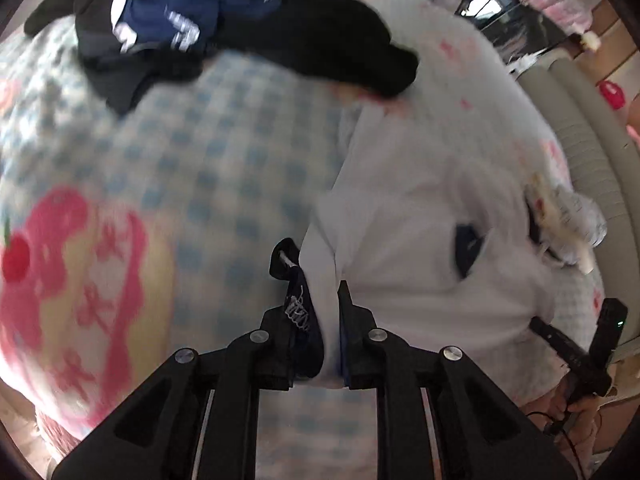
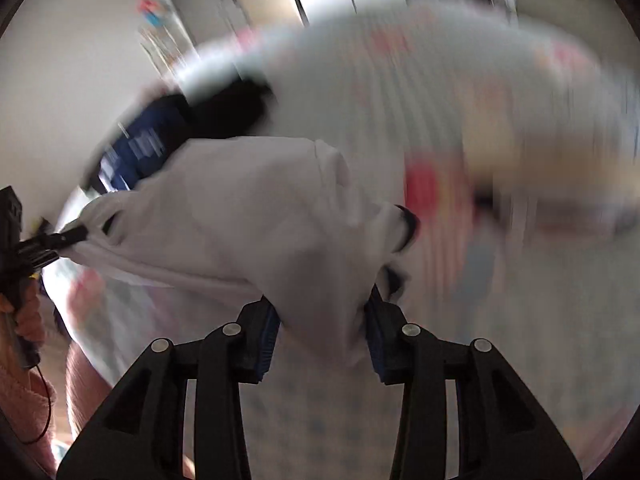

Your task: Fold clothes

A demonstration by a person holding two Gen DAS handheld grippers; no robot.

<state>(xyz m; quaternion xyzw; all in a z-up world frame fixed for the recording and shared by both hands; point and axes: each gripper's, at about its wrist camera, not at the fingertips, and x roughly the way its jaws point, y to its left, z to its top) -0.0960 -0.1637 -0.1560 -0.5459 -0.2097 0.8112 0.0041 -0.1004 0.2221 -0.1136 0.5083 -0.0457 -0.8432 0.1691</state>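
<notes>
White garment was held stretched above the checked bed, one edge pinched in the nearly closed left claw, a bunched fold gripped in the part-open right claw. A fold seemed underway; laying it flat and even was judged the next need. Dark clothes were heaped beyond.

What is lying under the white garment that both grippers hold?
Under the white garment lies the blue-checked bedcover with pink prints. The part directly beneath the cloth is covered, so anything there cannot be seen.
</notes>
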